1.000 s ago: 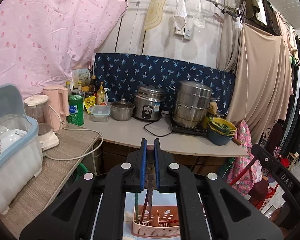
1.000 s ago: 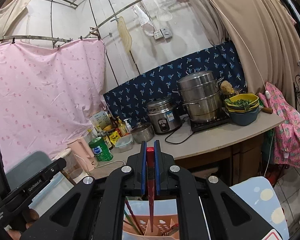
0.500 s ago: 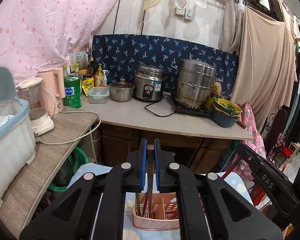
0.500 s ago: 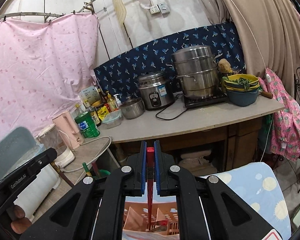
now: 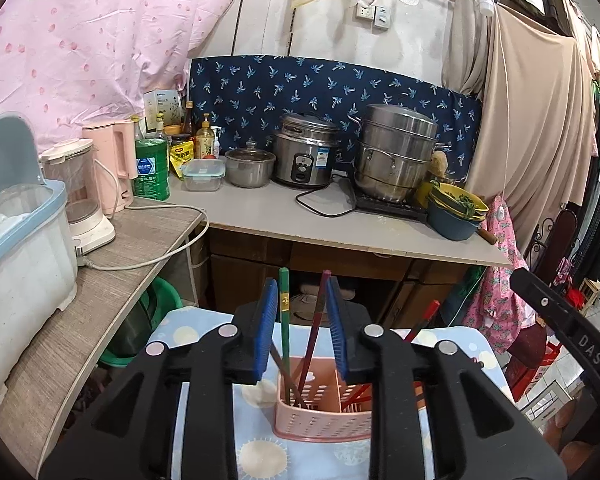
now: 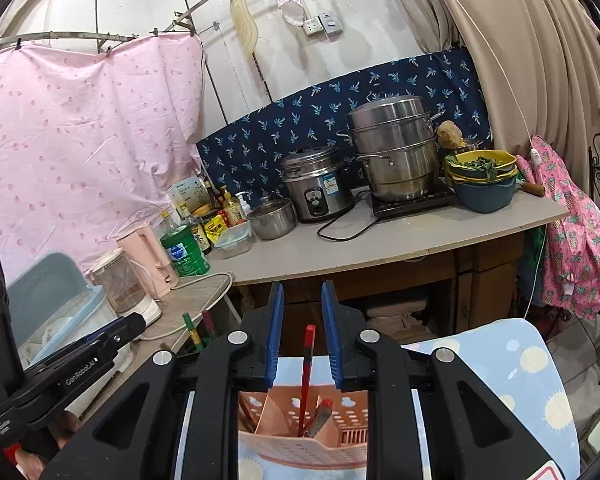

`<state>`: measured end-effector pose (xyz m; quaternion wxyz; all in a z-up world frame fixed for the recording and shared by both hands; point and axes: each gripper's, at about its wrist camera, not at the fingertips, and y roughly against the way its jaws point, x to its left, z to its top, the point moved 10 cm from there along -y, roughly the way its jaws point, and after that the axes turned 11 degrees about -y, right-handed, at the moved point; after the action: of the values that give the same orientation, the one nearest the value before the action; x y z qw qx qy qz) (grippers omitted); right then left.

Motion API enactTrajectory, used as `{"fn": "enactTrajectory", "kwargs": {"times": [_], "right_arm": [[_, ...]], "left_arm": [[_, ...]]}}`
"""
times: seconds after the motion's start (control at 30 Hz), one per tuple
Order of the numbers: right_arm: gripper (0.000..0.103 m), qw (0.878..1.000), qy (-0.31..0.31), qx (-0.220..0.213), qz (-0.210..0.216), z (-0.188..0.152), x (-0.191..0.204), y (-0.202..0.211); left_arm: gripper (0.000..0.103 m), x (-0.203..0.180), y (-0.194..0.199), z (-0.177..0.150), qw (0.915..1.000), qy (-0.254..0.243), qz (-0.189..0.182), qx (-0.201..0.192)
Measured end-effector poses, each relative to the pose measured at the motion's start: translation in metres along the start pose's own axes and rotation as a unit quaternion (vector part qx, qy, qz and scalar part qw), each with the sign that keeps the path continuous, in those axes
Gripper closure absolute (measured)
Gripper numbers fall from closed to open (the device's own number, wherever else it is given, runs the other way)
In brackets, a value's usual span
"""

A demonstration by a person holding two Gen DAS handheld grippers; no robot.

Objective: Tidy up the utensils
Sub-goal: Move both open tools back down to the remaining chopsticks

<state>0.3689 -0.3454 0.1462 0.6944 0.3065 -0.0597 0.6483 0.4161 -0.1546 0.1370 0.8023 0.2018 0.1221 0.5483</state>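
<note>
Both tongs, left (image 5: 302,328) and right (image 6: 302,330), have just been opening, releasing chopsticks (image 6: 306,376) into the pink basket (image 5: 324,420); they look light, stiff, slippery, best pinched near their tops.

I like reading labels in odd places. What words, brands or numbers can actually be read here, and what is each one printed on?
"DAS": on the right gripper's black body, seen from the left wrist.
"GenRobot.AI": on the left gripper's black body, seen from the right wrist.
Too small or blurred to read: labels on the green bottle, rice cooker, yellow packet and white box.
</note>
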Motion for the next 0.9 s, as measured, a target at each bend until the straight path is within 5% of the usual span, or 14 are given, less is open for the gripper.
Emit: {"fn": "enactTrajectory", "kwargs": {"times": [0.37,0.9], "right_arm": [[0.077,1.000,0.009,0.008,0.000,-0.028,0.002,0.046],[0.070,0.999,0.044,0.026,-0.015,-0.106,-0.001,0.134]], "left_arm": [[0.072,0.000,0.040,-0.030,0.9999,-0.012,0.006,0.007],[0.066,-0.009,0.106,-0.119,0.9981,-0.043,0.004,0.045]]}}
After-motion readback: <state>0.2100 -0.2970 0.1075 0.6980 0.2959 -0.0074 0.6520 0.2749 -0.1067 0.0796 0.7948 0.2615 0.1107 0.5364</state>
